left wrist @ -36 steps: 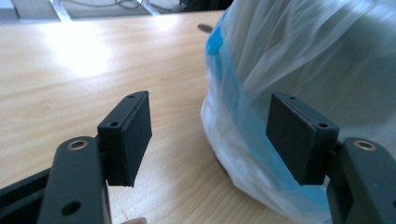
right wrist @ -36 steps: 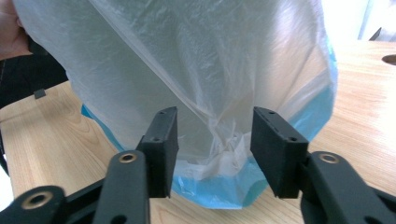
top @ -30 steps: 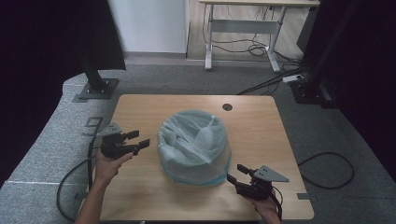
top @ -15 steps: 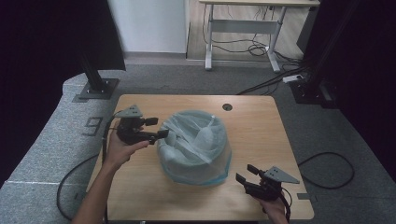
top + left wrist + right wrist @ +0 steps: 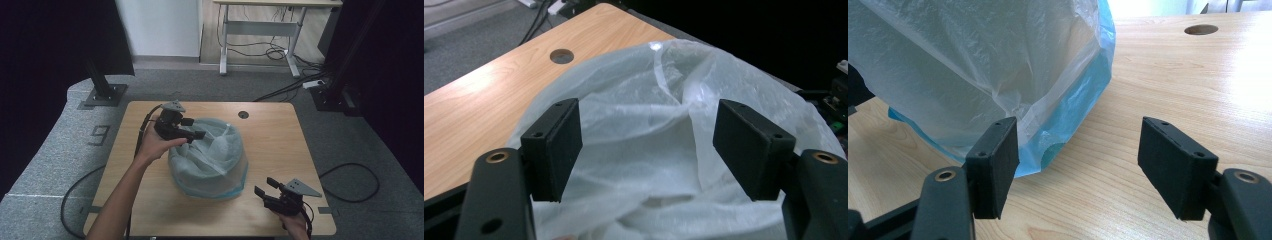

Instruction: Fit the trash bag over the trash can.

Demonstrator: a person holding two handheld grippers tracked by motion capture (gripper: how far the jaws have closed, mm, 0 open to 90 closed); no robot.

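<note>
A bin lined with a translucent white plastic bag [image 5: 210, 155] stands near the middle of the wooden table [image 5: 280, 135], its blue lower part showing near the base; the left gripper [image 5: 192, 135] hovers at the bag's upper left rim, jaws spread wide, nothing clamped between them; in the left gripper view the crumpled bag [image 5: 659, 125] lies beyond the open pads, apart from them; the right gripper [image 5: 266, 189] sits low at the near right of the table, just beside the bin's base, jaws wide apart and empty; the right gripper view shows the bag's blue hem [image 5: 1073, 100] close behind the left pad; a round cable hole [image 5: 243, 114] lies at the far edge.
</note>
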